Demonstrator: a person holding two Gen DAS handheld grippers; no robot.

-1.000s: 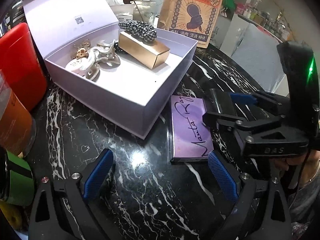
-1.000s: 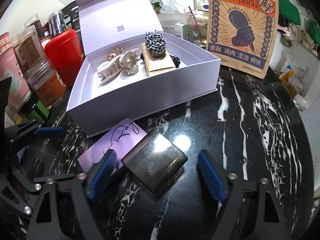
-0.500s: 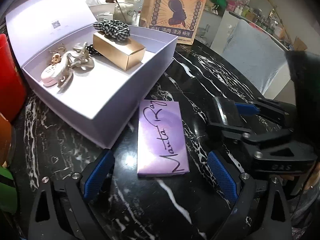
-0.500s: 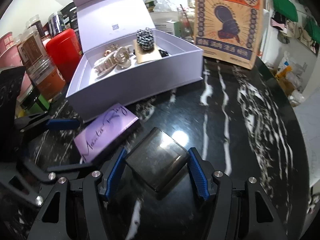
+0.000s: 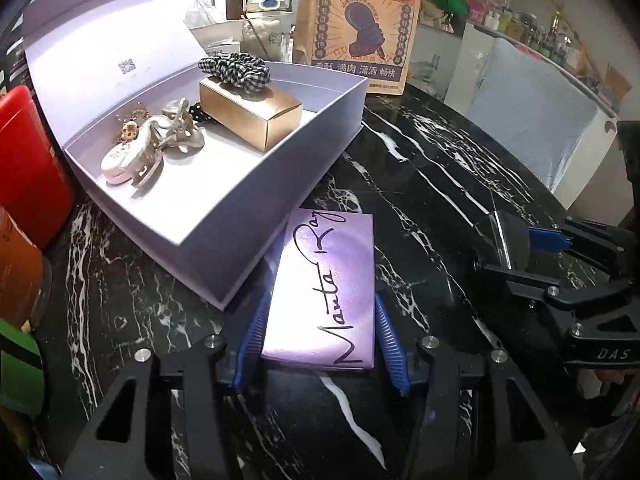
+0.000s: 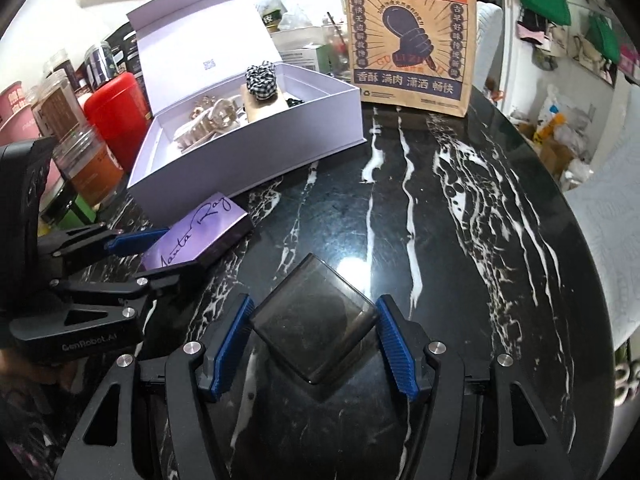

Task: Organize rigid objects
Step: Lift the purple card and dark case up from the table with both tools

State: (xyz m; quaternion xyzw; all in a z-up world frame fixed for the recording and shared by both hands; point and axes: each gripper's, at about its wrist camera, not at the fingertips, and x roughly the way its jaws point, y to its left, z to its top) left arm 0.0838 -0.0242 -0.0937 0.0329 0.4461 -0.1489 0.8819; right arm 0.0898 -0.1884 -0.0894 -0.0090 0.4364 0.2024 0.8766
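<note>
Black marble table [image 5: 420, 168] with white veins, cluttered shelves and jars behind.

Left wrist view: one purple case [image 5: 326, 288] lettered "Manta Ray" is laid flat on the table, long axis running near to far, far end just beside the near wall of the one open lilac box [image 5: 256, 192]. The left gripper [image 5: 320, 336] is set around the case's near end, jaws closing, blue pads at both long sides; full contact cannot be told. Counted in the box: one gold carton [image 5: 256, 118], one checked scrunchie [image 5: 236, 70] on top of it, hair claws [image 5: 156, 148] in a pile, number unclear. One brown paper bag [image 5: 360, 24] is stood upright behind the box. A red canister [image 5: 28, 168] is seen far left. The right gripper [image 5: 532, 248] is seen at the right edge, its load mostly hidden.

Right wrist view: one dark square compact [image 6: 316, 316] is shown, turned corner-on like a diamond, one corner pointing far. The right gripper [image 6: 316, 336] is partly closed, pads pressed on two opposite corners. The purple case [image 6: 200, 232] is seen to the left, slanted, with the left gripper [image 6: 160, 252] on it. The table's round edge and several jars [image 6: 88, 168] left of the box are shown only here.
</note>
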